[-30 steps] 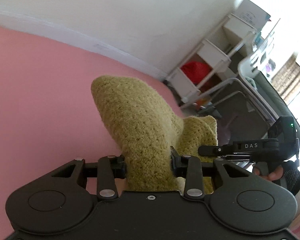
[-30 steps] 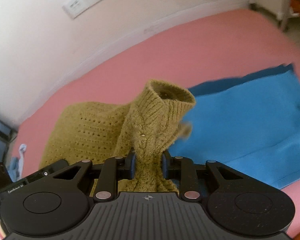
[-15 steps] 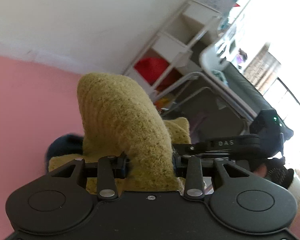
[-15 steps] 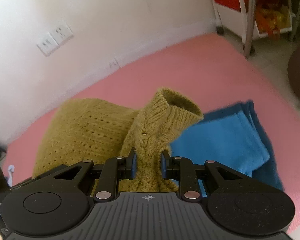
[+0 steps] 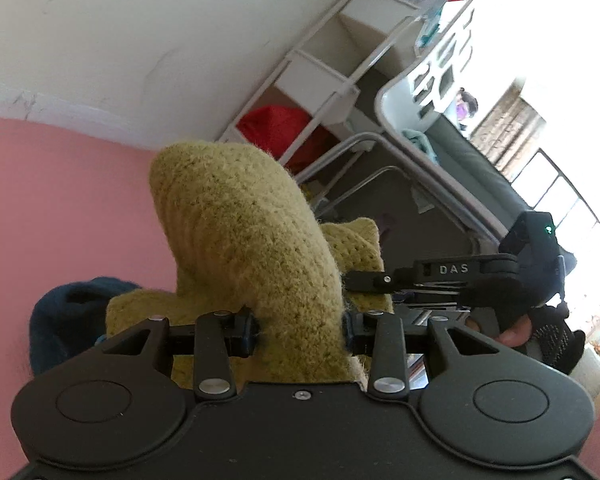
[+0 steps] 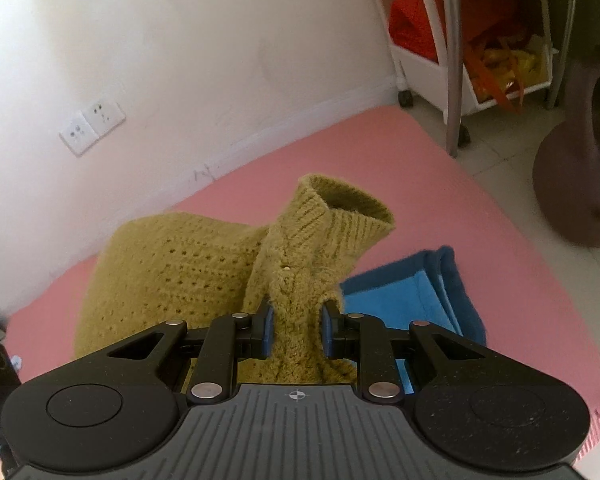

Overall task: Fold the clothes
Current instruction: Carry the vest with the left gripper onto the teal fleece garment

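An olive-green knitted sweater (image 5: 244, 240) bulges up between the fingers of my left gripper (image 5: 299, 328), which is shut on a thick fold of it. In the right wrist view the same sweater (image 6: 172, 272) hangs over the pink surface (image 6: 420, 184), and my right gripper (image 6: 296, 330) is shut on the ribbed part below its open cuff (image 6: 348, 208). The right gripper (image 5: 364, 280), held by a gloved hand (image 5: 548, 332), shows at the right of the left wrist view, close beside the sweater.
A folded blue garment (image 6: 412, 296) lies on the pink surface under the sweater's right side; a dark blue fold (image 5: 64, 312) shows at lower left. White wall with sockets (image 6: 92, 126) behind. A white shelf cart (image 6: 460, 60), a metal frame (image 5: 364, 168) and a brown stool (image 6: 580, 160) stand beyond the edge.
Both grippers carried the sweater sideways and slightly up toward the pink surface's end by the shelf cart. The blue garment now shows smaller and nearer the edge; the grips are unchanged.
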Available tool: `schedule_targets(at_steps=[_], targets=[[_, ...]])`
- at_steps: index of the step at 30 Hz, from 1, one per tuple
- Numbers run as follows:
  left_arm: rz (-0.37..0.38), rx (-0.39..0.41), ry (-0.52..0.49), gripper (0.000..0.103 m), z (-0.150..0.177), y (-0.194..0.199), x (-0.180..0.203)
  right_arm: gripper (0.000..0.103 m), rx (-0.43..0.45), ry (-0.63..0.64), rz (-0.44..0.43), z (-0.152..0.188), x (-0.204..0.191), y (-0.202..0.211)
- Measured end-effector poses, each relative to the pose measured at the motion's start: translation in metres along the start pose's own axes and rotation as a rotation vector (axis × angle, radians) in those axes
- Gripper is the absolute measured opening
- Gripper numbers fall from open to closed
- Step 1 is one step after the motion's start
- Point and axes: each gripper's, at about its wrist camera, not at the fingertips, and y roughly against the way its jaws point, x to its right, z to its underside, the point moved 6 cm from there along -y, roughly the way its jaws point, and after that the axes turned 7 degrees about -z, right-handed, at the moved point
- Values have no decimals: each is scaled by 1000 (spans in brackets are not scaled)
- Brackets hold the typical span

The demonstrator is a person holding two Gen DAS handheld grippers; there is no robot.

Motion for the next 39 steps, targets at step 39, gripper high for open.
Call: schedule_targets(at_steps=[39], targets=[[-216,-228,107,48,51,-34,-102,26,-229,-21,369,58,59,-96]])
